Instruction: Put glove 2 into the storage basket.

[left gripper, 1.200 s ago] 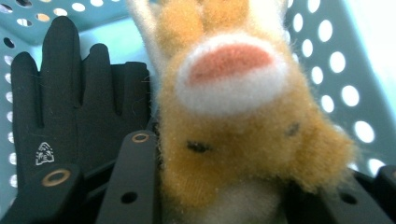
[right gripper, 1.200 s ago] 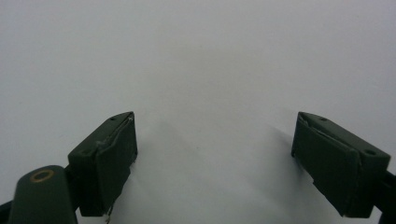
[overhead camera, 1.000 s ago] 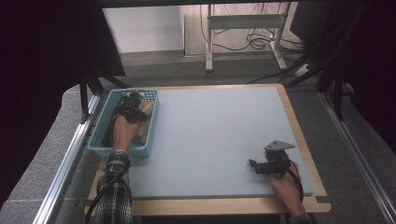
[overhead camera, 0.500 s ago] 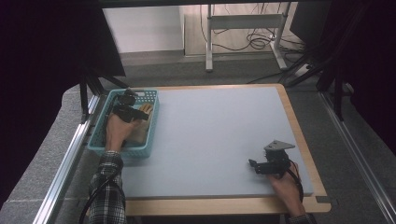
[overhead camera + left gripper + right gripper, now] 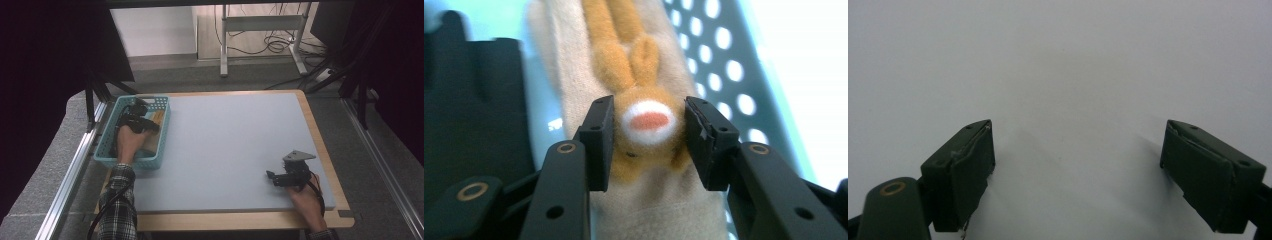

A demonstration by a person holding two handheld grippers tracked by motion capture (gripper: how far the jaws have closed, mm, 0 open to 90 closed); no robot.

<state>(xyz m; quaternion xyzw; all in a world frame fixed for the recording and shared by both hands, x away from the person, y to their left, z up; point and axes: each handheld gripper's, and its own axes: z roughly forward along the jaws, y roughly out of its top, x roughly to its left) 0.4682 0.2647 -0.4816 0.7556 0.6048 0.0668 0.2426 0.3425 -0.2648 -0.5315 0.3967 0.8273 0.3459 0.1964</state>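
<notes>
In the left gripper view an orange plush rabbit [image 5: 649, 130] with a white and pink muzzle lies on a beige fabric piece [image 5: 574, 75] inside a teal perforated basket [image 5: 724, 60]. My left gripper [image 5: 649, 137] has just been closing, and its pads now press both sides of the rabbit's head. In the high view that gripper [image 5: 148, 124] sits inside the basket [image 5: 112, 150] at the table's left. My right gripper [image 5: 272, 177] rests at the near right of the table, and its jaws [image 5: 1078, 165] stand wide open over bare surface.
A black glove-like item [image 5: 469, 115] lies in the basket beside the beige fabric. The pale blue mat [image 5: 230, 145] covers the wooden table [image 5: 320, 135]. Metal rails run along both sides, and a desk frame with cables stands behind.
The left hand has shifted slightly toward the near side inside the basket. The right hand and its gripper have not moved.
</notes>
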